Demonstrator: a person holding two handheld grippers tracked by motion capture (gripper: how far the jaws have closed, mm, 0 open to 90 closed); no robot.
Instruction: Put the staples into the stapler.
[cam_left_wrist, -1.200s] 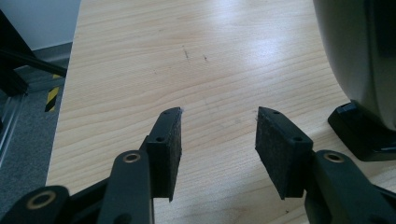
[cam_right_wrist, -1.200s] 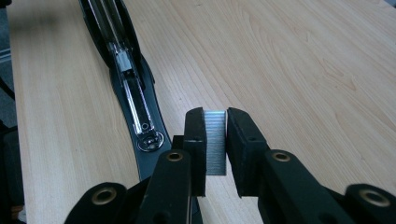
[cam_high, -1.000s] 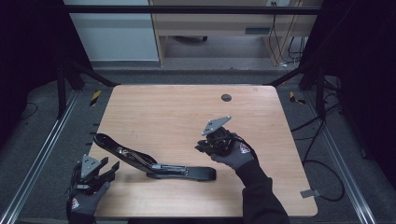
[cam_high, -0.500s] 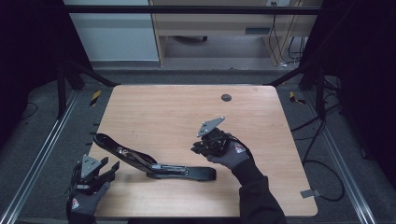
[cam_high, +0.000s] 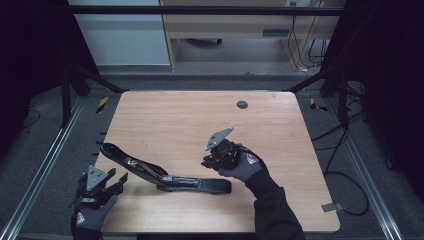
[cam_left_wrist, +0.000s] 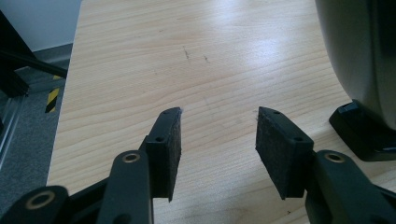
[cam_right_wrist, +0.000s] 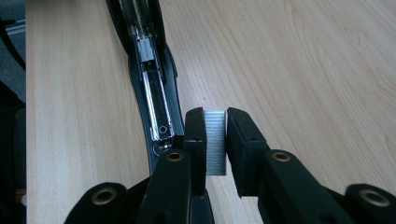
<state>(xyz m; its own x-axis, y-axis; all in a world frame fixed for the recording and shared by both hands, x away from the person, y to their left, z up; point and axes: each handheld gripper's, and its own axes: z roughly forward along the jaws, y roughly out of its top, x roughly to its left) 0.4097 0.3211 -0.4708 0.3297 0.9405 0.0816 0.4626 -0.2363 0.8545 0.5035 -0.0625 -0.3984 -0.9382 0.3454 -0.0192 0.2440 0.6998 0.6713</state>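
One staple strip (cam_right_wrist: 215, 142) pinched in my right claw (cam_right_wrist: 215, 135); left claw (cam_left_wrist: 218, 140) open, empty. Stapler (cam_right_wrist: 149, 88) channel just left; tilt jams it.

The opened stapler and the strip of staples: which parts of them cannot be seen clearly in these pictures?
- Stapler, right gripper view: far end cut off by the top edge.
- Staple strip: its sides are covered by the right gripper pads; too small in the high view.
- Left gripper view: stapler cut off at the right edge.
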